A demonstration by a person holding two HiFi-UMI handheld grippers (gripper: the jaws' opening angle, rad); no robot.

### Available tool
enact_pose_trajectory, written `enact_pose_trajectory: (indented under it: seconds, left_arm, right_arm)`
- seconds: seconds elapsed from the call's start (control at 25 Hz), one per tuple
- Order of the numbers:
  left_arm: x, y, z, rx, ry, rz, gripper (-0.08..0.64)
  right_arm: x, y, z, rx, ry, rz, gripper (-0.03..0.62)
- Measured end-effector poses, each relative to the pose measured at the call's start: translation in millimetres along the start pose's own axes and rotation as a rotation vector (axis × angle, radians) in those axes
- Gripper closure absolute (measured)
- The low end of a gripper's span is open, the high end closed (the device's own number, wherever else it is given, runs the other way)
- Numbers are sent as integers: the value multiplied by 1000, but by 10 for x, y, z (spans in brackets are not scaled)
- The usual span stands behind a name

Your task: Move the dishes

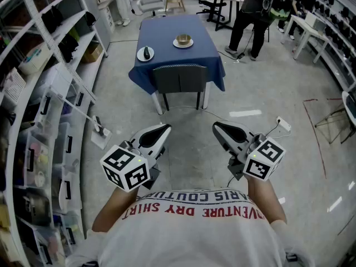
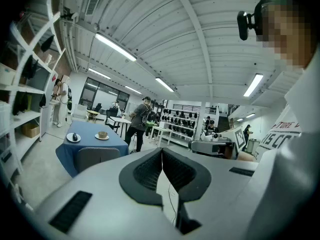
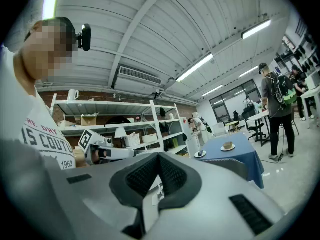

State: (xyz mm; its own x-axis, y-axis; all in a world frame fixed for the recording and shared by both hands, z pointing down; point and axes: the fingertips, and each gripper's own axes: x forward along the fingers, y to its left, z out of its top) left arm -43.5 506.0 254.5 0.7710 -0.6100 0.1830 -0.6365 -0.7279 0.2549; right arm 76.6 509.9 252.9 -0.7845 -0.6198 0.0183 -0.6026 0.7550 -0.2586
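1. Head view: the blue-draped surface [image 1: 167, 29] stands at 12 o'clock, well apart from both grippers. It carries a saucer [image 1: 176, 43] holding a bowl [image 1: 183, 38], and at 8 o'clock of that a plate [image 1: 139, 55] bearing a dark item.
2. A grey chair [image 1: 179, 79] sits at its near edge.
3. Left gripper [image 1: 167, 128], 7 o'clock: fingers [image 2: 145, 171] clenched, empty.
4. Right gripper [image 1: 216, 125], 5 o'clock: fingers [image 3: 175, 176] clenched, empty.

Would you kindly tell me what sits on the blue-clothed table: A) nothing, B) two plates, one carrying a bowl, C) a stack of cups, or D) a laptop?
B: the head view shows a plate holding a small dark object and a second plate carrying a bowl on the blue table.
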Motion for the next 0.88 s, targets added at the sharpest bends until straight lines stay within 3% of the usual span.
enact_pose_trajectory:
  seconds: [0.28, 0.52, 0.88]
  left_arm:
    - [323, -42, -73, -6, 10, -4, 532]
    - [739, -211, -37, 4, 13, -14, 531]
    - [1157, -223, -205, -15, 39, 9, 531]
  right_arm:
    - [-133, -293, -33, 21, 2, -11, 571]
    - [-401, -716, 29, 55, -4, -79, 569]
    - [-626, -1138, -22, 81, -25, -78, 568]
